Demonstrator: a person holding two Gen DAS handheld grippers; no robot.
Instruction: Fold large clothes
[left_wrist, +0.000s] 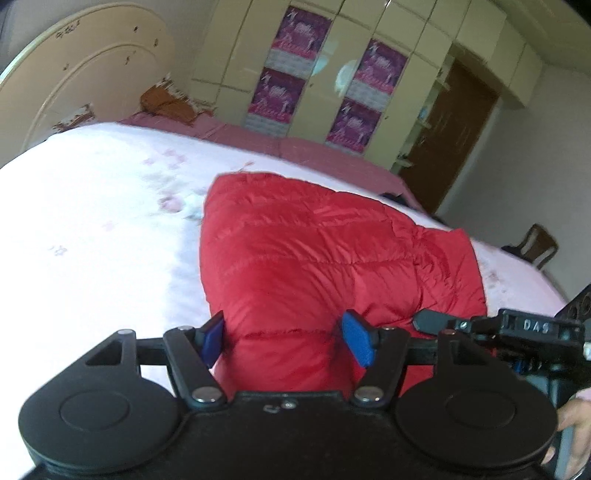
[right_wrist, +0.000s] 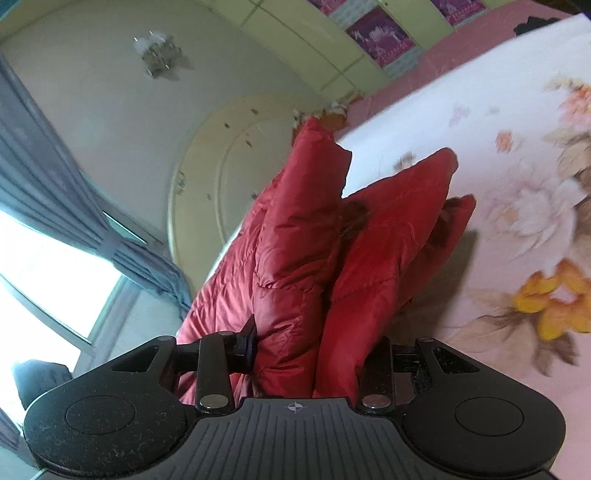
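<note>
A red quilted puffer jacket (left_wrist: 314, 243) lies bunched on the bed's white flowered cover (left_wrist: 92, 221). In the left wrist view my left gripper (left_wrist: 284, 339) has its blue pads (left_wrist: 356, 341) pressed on either side of a thick fold at the jacket's near end. In the right wrist view the jacket (right_wrist: 295, 240) stands up in several folds. My right gripper (right_wrist: 314, 350) is shut on a bundle of them, and the fabric hides its right fingertip. The right gripper's black frame (left_wrist: 524, 326) shows at the right edge of the left wrist view, close beside the left one.
A cream headboard (left_wrist: 74, 81) and a pink sheet edge (left_wrist: 295, 144) bound the bed. A wardrobe with purple posters (left_wrist: 332, 74), a brown door (left_wrist: 450, 140) and a chair (left_wrist: 539, 245) stand beyond. A window with a grey curtain (right_wrist: 55, 184) is on the other side.
</note>
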